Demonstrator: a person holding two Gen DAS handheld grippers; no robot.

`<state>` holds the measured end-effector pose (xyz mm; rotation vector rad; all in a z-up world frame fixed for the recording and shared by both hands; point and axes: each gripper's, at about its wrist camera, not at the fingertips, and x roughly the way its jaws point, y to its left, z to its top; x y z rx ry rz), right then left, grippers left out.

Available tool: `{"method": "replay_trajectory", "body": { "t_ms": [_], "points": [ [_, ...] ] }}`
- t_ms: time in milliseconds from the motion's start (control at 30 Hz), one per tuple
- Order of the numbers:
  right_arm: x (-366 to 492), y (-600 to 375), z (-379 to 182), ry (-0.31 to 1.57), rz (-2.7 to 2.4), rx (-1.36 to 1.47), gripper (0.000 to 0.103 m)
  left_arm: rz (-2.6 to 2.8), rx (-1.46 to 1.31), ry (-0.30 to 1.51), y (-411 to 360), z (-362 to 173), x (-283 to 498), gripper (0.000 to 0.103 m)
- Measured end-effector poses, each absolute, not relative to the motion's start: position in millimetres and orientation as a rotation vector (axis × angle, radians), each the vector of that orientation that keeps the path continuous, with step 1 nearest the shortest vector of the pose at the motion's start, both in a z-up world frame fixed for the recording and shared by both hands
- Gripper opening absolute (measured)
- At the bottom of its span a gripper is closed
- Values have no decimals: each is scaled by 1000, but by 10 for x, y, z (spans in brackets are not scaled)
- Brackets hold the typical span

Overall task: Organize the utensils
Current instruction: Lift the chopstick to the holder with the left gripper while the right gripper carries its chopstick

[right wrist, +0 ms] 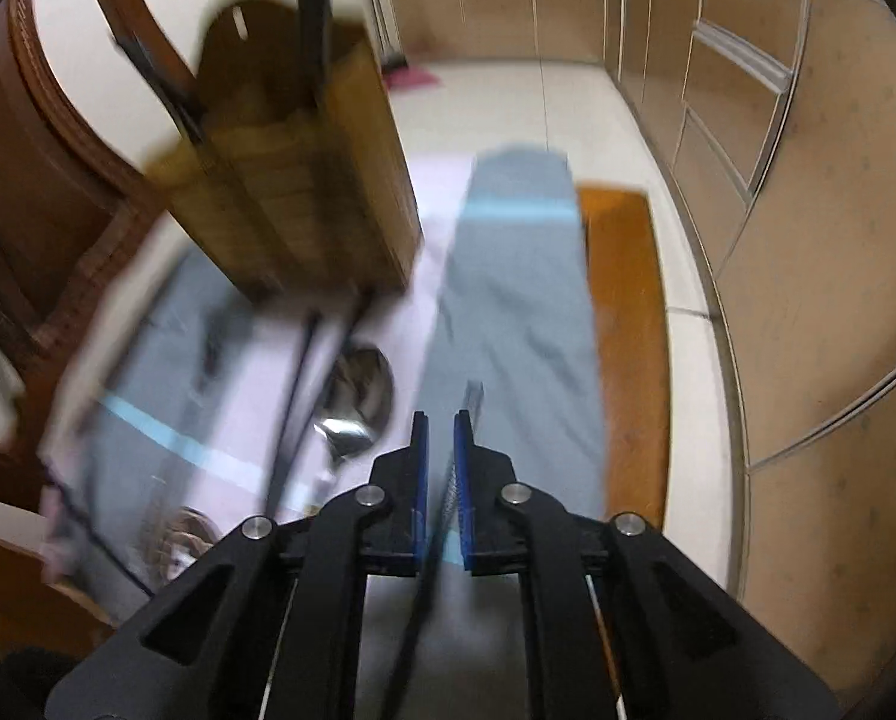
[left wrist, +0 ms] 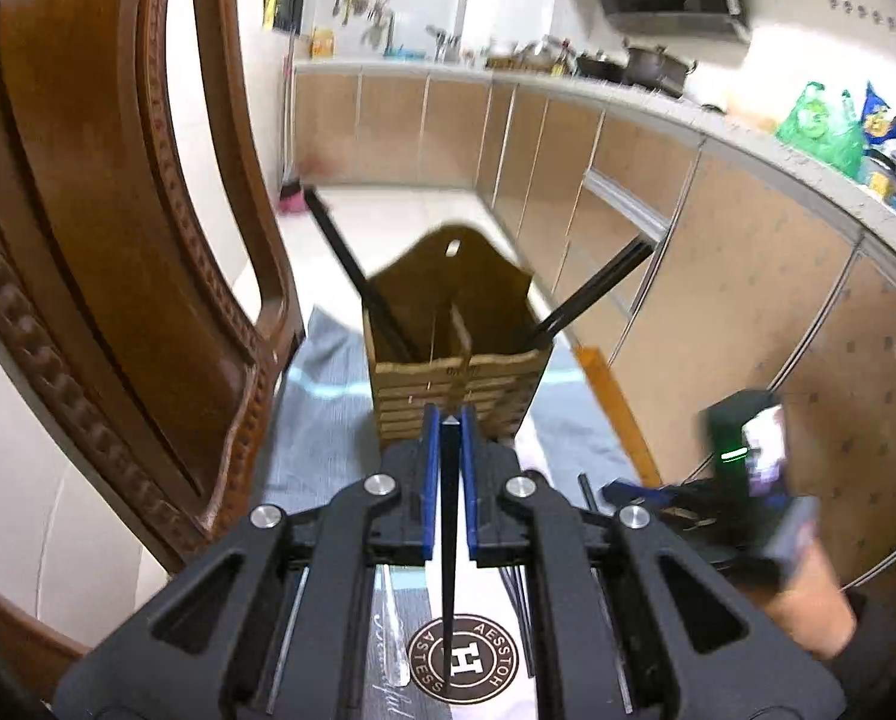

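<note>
A: Chopstick in the left gripper point(left wrist: 450, 420), folks! Blue-padded jaws clamped tight on one slim black chopstick point(left wrist: 449, 540), which runs back toward six o'clock over a round brown logo point(left wrist: 457, 660).

B: And dead ahead at twelve o'clock, the slatted wooden utensil caddy point(left wrist: 457, 384) with a centre divider. Black chopsticks point(left wrist: 343, 264) lean out of its left compartment toward eleven o'clock, and another pair point(left wrist: 592, 291) juts from the right toward two.

A: Over to the right gripper point(right wrist: 441, 420)! A thin black chopstick point(right wrist: 466, 420) sits against the right pad with a narrow gap beside it; I can't tell whether it's pinched.

B: Blurry view there. The caddy point(right wrist: 292, 198) is up at eleven o'clock; a shiny steel spoon point(right wrist: 352, 402) lies on the grey cloth with a light blue stripe point(right wrist: 520, 276) at ten o'clock.
</note>
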<state>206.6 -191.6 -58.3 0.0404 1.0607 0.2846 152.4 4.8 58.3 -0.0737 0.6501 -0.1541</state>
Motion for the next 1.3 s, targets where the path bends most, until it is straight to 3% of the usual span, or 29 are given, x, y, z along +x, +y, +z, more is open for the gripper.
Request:
{"method": "replay_trajectory", "body": {
  "t_ms": [200, 333, 367, 400, 500, 967, 1300],
  "points": [
    [2300, -1854, -872, 1111, 215, 16, 21, -169, -69, 555, 71, 991, 1326, 6],
    [2358, -1757, -922, 1118, 207, -16, 23, -180, -51, 543, 44, 1022, 1302, 6],
    [2370, -1728, -923, 1117, 203, -32, 20, -182, -49, 545, 49, 1024, 1301, 6],
    [2374, -1714, -915, 1119, 203, -38, 9, -181, -50, 545, 59, 1019, 1301, 6],
    [2374, -1687, -861, 1108, 224, -13, 7, -183, -53, 551, 99, 1020, 1299, 6],
    [1504, -1762, 561, 778, 289, 23, 7, -199, -85, 544, 282, 1122, 1115, 7],
    [1151, -1777, 987, 677, 298, 29, 7, -168, -76, 552, 339, 1141, 1051, 7]
  ]
}}
